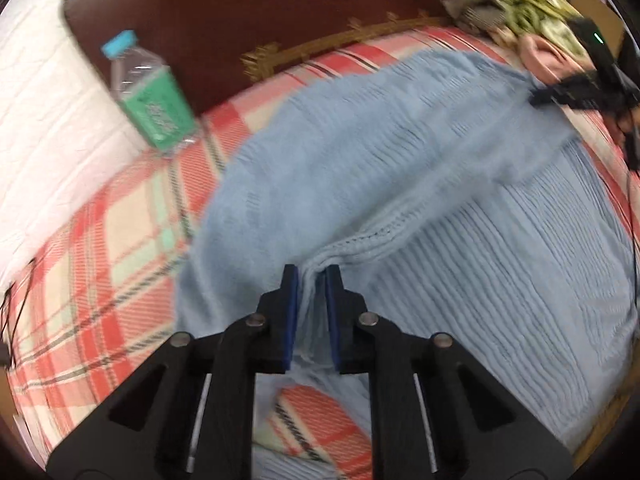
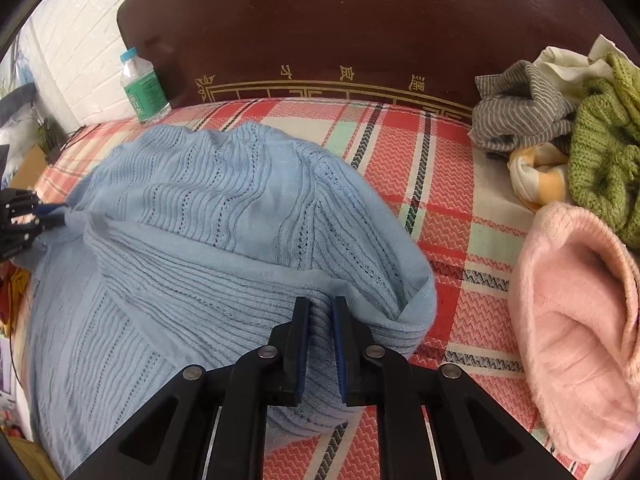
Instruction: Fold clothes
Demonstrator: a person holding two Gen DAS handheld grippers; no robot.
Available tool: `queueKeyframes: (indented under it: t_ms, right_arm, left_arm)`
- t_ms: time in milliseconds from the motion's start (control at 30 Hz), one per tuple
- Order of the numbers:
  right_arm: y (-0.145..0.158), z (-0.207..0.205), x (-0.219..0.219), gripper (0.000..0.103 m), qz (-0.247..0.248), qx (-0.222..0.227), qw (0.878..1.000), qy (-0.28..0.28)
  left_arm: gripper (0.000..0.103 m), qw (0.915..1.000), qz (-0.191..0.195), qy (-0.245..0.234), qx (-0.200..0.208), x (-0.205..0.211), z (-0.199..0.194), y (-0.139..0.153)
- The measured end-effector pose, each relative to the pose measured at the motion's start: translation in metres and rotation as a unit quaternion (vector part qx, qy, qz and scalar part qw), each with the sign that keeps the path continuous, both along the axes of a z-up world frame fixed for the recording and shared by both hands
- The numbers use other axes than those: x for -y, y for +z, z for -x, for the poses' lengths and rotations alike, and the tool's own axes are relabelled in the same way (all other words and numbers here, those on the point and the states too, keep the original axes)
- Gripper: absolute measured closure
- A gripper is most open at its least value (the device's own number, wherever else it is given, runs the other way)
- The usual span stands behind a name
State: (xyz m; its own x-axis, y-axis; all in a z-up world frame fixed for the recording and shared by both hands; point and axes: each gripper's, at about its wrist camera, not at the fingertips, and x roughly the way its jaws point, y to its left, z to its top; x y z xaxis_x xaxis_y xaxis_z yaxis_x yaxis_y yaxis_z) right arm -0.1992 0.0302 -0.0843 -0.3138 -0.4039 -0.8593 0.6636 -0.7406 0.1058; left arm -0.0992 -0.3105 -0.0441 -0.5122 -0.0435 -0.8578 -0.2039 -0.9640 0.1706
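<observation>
A light blue knit sweater (image 1: 400, 184) lies on the plaid bed cover (image 1: 100, 240); it also shows in the right wrist view (image 2: 208, 240). My left gripper (image 1: 311, 276) is shut on a bunched edge of the sweater and lifts a fold over the rest. My right gripper (image 2: 321, 308) is shut on the sweater's opposite edge. Each gripper shows in the other's view: the right one at the far right (image 1: 560, 94), the left one at the far left (image 2: 44, 216), both pinching blue fabric.
A plastic water bottle (image 1: 148, 92) with a green label stands by the dark wooden headboard (image 2: 360, 20). A pile of clothes sits at the right: grey striped (image 2: 516, 112), green knit (image 2: 604, 148), pink fleece (image 2: 576, 320). A white brick wall (image 1: 48, 100) is at the left.
</observation>
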Motion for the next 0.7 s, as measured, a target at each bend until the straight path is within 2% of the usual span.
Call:
queueKeyframes:
  t_ms: [67,200,233,267,300,333,367,400,533,600,667,700]
  right_arm:
    - [0.003,-0.003,0.0,0.082,0.004,-0.002,1.0,-0.001]
    - [0.018,-0.017,0.006,0.081,0.024,-0.016,0.999,0.016]
    - [0.022,-0.024,0.013,0.08,0.031,-0.018,0.999,0.034]
    - [0.027,-0.031,0.021,0.074,0.037,-0.021,0.998,0.053]
    - [0.031,-0.037,0.028,0.069,0.044,-0.023,0.996,0.071]
    - [0.035,-0.044,0.036,0.065,0.051,-0.025,0.994,0.089]
    - [0.038,-0.052,0.05,0.065,0.054,-0.028,0.992,0.113]
    - [0.039,-0.058,0.064,0.065,0.055,-0.028,0.989,0.131]
    - [0.033,-0.081,0.118,0.065,0.047,-0.029,0.979,0.198]
    - [0.026,-0.091,0.144,0.065,0.045,-0.03,0.973,0.222]
    - [0.018,-0.098,0.168,0.065,0.033,-0.031,0.97,0.241]
    - [0.014,-0.101,0.177,0.065,0.021,-0.038,0.968,0.248]
  left_arm:
    - [0.087,0.9989,0.014,0.038,-0.024,0.012,0.003,0.008]
    - [0.087,0.9974,-0.061,0.03,-0.024,0.026,-0.003,0.015]
    - [0.082,0.9962,-0.083,0.02,-0.016,0.026,-0.005,0.015]
    - [0.065,0.9954,-0.095,0.011,-0.008,0.025,-0.006,0.014]
    - [0.052,0.9951,-0.099,0.005,-0.006,0.023,-0.007,0.012]
    - [0.029,0.9947,-0.102,-0.001,-0.003,0.022,-0.008,0.01]
    - [0.025,0.9943,-0.106,-0.007,-0.001,0.02,-0.01,0.008]
    - [0.025,0.9943,-0.106,-0.016,-0.003,0.017,-0.011,0.008]
    - [0.025,0.9975,-0.057,-0.042,0.002,-0.001,-0.01,-0.003]
    - [0.036,0.9979,-0.029,-0.056,0.014,-0.01,-0.01,-0.012]
    - [0.068,0.9973,0.003,-0.069,0.025,-0.018,-0.01,-0.021]
    - [0.072,0.9966,0.021,-0.074,0.031,-0.021,-0.012,-0.025]
